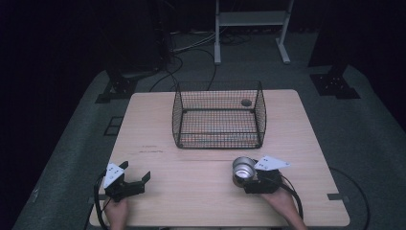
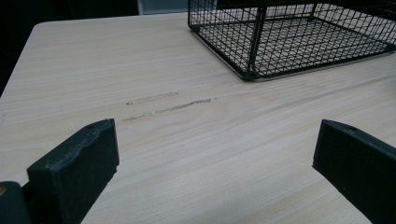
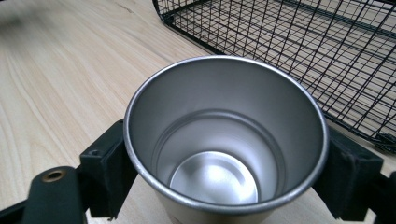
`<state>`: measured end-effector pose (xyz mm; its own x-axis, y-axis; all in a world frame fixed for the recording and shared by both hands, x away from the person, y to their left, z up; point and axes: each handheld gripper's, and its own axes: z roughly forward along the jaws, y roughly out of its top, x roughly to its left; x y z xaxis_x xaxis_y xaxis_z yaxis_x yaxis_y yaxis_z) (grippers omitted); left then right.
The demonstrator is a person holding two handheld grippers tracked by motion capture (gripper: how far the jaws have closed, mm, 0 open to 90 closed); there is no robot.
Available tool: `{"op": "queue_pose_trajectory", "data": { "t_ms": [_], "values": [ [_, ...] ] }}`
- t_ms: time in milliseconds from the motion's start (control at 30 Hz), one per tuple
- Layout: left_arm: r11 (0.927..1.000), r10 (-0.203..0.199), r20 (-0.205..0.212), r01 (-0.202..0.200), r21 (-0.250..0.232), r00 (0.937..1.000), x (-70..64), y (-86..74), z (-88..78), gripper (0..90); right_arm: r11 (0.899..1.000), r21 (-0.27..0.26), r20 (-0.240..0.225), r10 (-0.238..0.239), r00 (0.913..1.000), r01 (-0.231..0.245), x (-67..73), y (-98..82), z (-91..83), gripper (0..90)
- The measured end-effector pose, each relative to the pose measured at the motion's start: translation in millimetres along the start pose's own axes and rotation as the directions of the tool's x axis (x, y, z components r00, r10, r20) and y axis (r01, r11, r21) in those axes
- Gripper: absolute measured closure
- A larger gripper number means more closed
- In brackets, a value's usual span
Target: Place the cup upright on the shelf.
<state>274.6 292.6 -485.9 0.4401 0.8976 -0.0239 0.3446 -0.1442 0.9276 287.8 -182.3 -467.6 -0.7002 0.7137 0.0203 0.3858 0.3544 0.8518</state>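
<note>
An empty steel cup [image 1: 243, 168] stands upright near the table's front right, its mouth open upward. My right gripper [image 1: 244, 175] is shut on the steel cup; in the right gripper view the black fingers [image 3: 105, 163] press its sides just below the rim [image 3: 224, 140]. Whether its base touches the wood is hidden. My left gripper [image 1: 135, 171] sits low at the front left, open, its jaws wide apart over bare wood [image 2: 217, 140]. A black wire basket [image 1: 218, 143] stands at the table's middle back, beyond both grippers.
A small dark round thing [image 1: 246, 102] lies at the basket's far right corner; I cannot tell if it is inside. The wooden table [image 1: 158, 158] has faint scuff marks [image 2: 168, 105]. A white frame [image 1: 251, 19] and dark stands are on the floor behind.
</note>
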Motion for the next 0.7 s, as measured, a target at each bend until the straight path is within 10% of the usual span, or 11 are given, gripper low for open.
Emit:
{"op": "queue_pose_trajectory", "data": {
  "t_ms": [700],
  "values": [
    [1.0000, 0.004, -0.001, -0.004, 0.002, 1.0000, -0.5, -0.1, 0.1, 0.0, 0.999, -0.005, -0.032, 0.032, 0.9990, -0.032, -5.2, 9.7, -13.8, 17.8]
  ]
}}
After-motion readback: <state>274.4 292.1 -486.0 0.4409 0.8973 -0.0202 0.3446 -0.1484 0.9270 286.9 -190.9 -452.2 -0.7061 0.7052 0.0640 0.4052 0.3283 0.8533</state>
